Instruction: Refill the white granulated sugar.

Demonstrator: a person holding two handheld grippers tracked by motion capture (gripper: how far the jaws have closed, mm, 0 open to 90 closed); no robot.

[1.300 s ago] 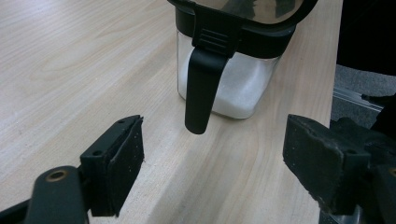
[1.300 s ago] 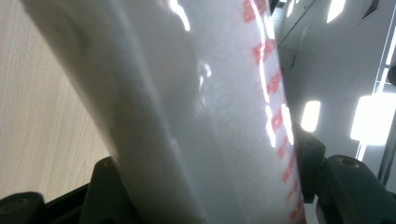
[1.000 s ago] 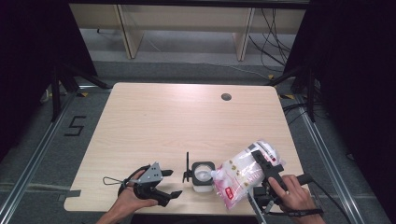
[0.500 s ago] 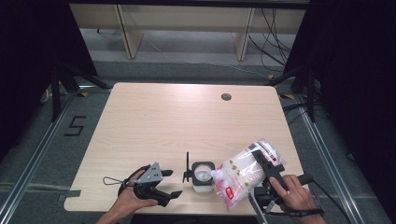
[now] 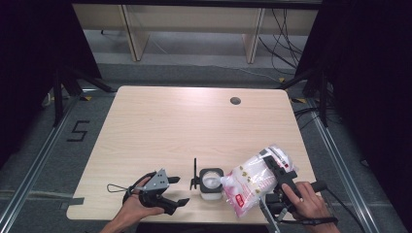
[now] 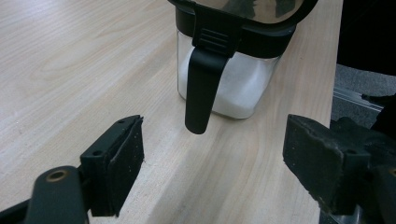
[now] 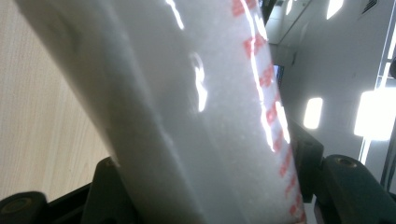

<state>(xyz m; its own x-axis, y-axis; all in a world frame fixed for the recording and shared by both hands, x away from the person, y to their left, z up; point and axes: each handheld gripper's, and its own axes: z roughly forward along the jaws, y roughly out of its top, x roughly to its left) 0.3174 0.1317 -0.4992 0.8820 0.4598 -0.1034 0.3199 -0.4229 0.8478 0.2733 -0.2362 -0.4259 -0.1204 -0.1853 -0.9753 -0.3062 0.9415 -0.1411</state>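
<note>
My jar, part full of white grains, sits near the table front edge; open wood beyond. Left gripper gapes left of it; right gripper clamps the bag tilted at its rim.

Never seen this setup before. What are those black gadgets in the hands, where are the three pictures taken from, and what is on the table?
A person holds a hand-operated gripper in each hand. One picture looks down from above; the other two come from cameras riding on the grippers. On the wooden table stands a clear container with white powder inside, its black lid flipped open. The right gripper clamps a plastic bag of white powder, tilted toward the container. The left gripper rests open beside it, its fingers empty.
</note>
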